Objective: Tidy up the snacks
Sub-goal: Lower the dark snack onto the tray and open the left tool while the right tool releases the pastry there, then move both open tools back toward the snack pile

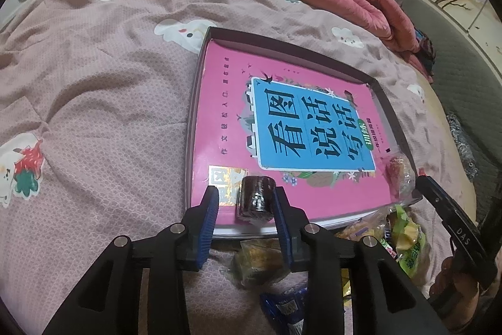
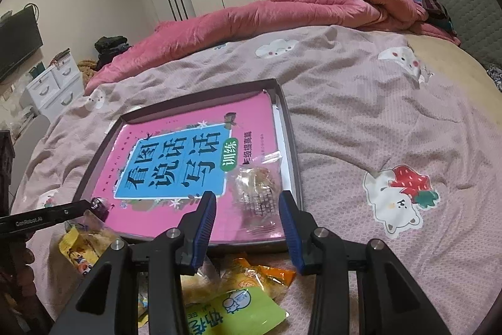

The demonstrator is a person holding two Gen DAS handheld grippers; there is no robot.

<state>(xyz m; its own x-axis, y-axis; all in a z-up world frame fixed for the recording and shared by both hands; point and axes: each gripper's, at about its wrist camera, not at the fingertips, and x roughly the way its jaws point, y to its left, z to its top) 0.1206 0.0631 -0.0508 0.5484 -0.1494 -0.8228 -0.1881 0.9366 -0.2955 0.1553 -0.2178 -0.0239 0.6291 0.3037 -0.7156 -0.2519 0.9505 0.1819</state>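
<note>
A shallow dark tray [image 1: 313, 52] lies on the bed with a pink book [image 1: 226, 115] inside it. My left gripper [image 1: 246, 203] is open around a dark wrapped cylinder snack [image 1: 255, 198] that rests on the book's near edge; the snack touches the right finger. My right gripper [image 2: 248, 209] is open over a clear-wrapped pastry [image 2: 259, 189] lying on the book's right corner. That pastry also shows in the left wrist view [image 1: 398, 175]. The dark snack shows small in the right wrist view [image 2: 99, 206].
Loose snack packets lie on the bed in front of the tray: yellow and green ones [image 2: 238, 294], a yellow one [image 2: 78, 244], a blue one [image 1: 285, 303]. A rolled pink quilt [image 2: 313, 2] lies behind. The bedsheet [image 2: 392, 115] spreads right of the tray.
</note>
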